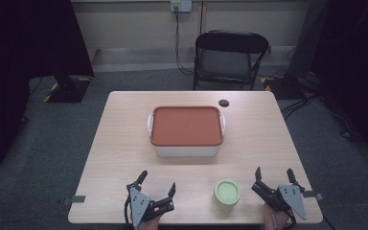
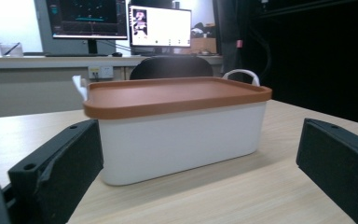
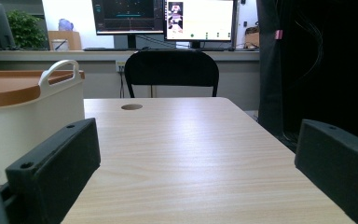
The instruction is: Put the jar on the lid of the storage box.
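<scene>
A white box [image 1: 187, 149] with an orange lid [image 1: 186, 125] and white side handles stands at the table's middle. In the left gripper view the box [image 2: 177, 137] lies straight ahead, its lid [image 2: 168, 95] fitted on. A small round green container [image 1: 227, 192] sits near the front edge. My left gripper [image 1: 157, 182] rests open at the front left, nothing between its jaws. My right gripper [image 1: 273, 174] is open at the front right, to the right of the green container. In the right gripper view the box [image 3: 28, 121] stands at the left, one handle [image 3: 60, 70] up.
The wooden table [image 1: 124, 143] has a dark round grommet [image 1: 224, 102] at its back right. A black folding chair [image 1: 230, 57] stands behind the table. Monitors [image 2: 121, 21] sit on a counter beyond. Tape marks [image 1: 76, 199] lie at the front edges.
</scene>
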Available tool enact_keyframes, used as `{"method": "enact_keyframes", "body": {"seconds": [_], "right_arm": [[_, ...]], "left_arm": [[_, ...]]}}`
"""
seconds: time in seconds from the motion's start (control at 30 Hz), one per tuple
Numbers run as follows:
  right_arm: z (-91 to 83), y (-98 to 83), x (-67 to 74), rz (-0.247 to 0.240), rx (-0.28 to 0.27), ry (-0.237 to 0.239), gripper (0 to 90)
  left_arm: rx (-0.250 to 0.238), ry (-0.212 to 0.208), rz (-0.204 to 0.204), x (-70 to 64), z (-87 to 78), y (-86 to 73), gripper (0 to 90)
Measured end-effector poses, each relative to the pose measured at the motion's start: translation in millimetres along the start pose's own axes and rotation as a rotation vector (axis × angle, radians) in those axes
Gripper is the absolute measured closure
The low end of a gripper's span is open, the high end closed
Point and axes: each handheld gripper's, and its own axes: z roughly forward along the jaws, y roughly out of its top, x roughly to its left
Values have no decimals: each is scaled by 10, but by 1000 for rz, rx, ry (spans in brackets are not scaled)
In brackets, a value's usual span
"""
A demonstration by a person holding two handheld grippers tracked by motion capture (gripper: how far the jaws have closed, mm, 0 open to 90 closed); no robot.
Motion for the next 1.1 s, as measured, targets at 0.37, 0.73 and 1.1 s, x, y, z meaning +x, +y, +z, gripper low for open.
{"method": "enact_keyframes", "body": {"seconds": [0.37,0.73,1.1], "right_arm": [[1,1,-1,2,1,1,0],[0,0,1,1,1,-2,0],[-1,-1,0,1,-2,0,0]], "left_arm": [[-18,-105,8,-192,40,71,0],[10,-175,-6,-272,138,162,3],[6,-209,-25,-355,209,233,6]]}}
